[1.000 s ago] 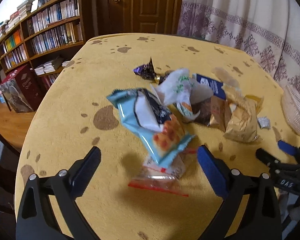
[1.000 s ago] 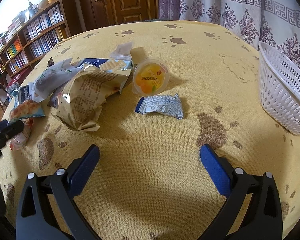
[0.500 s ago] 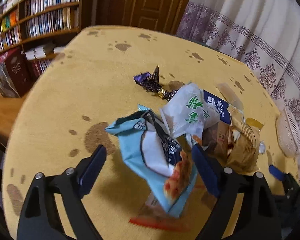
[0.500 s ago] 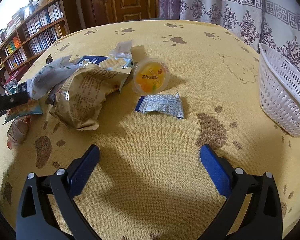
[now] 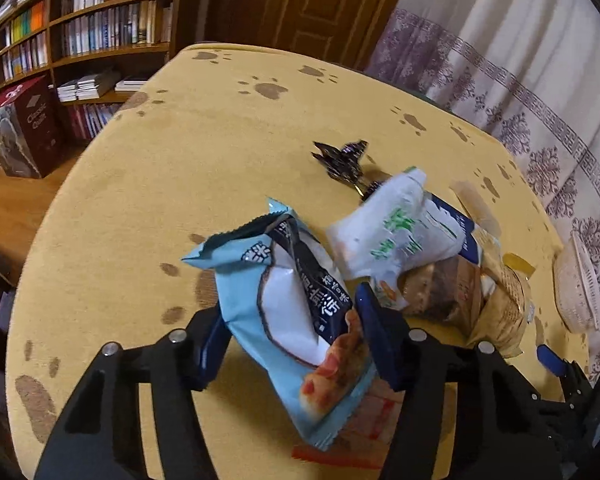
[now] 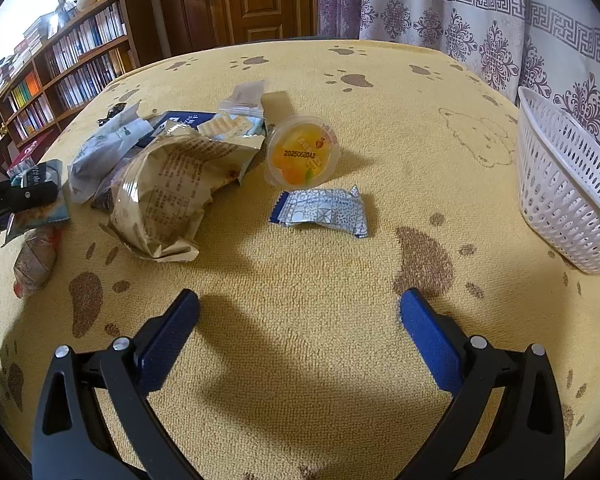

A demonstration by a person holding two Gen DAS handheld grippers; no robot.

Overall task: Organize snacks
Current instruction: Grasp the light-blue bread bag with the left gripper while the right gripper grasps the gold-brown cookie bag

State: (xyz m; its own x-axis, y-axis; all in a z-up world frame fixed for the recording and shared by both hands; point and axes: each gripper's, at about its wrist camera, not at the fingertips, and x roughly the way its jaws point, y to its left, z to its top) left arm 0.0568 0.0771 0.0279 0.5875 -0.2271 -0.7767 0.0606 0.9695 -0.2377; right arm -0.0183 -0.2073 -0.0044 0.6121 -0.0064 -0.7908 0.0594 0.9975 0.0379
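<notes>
Light-blue crinkly snack packet (image 5: 296, 320) sits between my closing left claw (image 5: 290, 334), pads pressing it; right claw (image 6: 299, 318) spread empty.

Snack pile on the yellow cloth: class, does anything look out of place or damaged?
Yes. The brown paper bag lies crumpled and gaping open amid the heap, and no snack has reached the white basket, as far as its visible part shows. Nothing looks spilled.
</notes>
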